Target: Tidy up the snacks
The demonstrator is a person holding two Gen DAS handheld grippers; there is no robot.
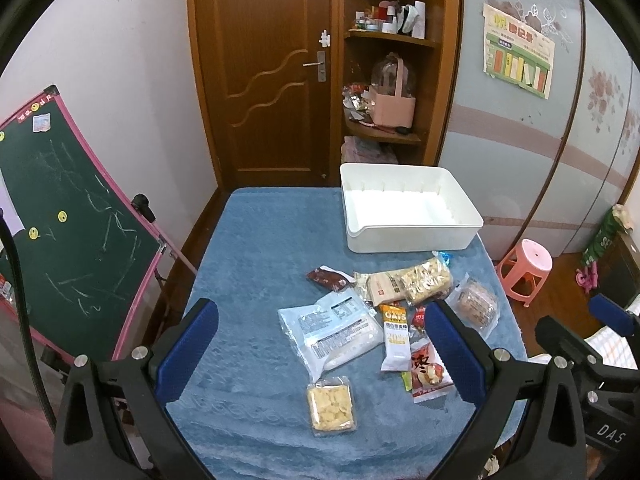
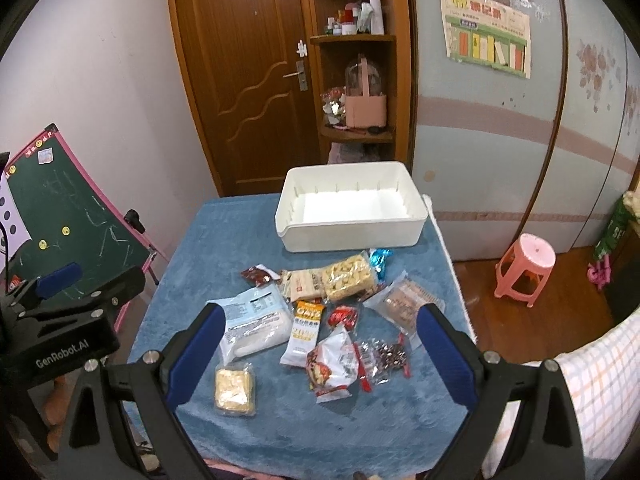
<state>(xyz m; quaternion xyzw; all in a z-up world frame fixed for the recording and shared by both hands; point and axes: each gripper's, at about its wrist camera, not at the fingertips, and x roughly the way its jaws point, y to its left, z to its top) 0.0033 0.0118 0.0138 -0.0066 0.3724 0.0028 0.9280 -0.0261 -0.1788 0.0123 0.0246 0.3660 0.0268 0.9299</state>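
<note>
Brown door (image 1: 264,68), corner shelves (image 1: 390,44) (cluttered), pink stool (image 1: 526,270), wooden floor (image 2: 520,332).

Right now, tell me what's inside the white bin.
Nothing shows inside the white bin: only its bare white floor and ribbed back wall. The strip just behind its near wall is hidden. All snacks lie on the blue cloth.

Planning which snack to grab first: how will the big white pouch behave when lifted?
The white pouch looks soft and bulging, so it will probably sag if pinched at one edge. Its glossy film may slip between the fingers. As the largest packet, it is likely heavier than the oat bar.
</note>
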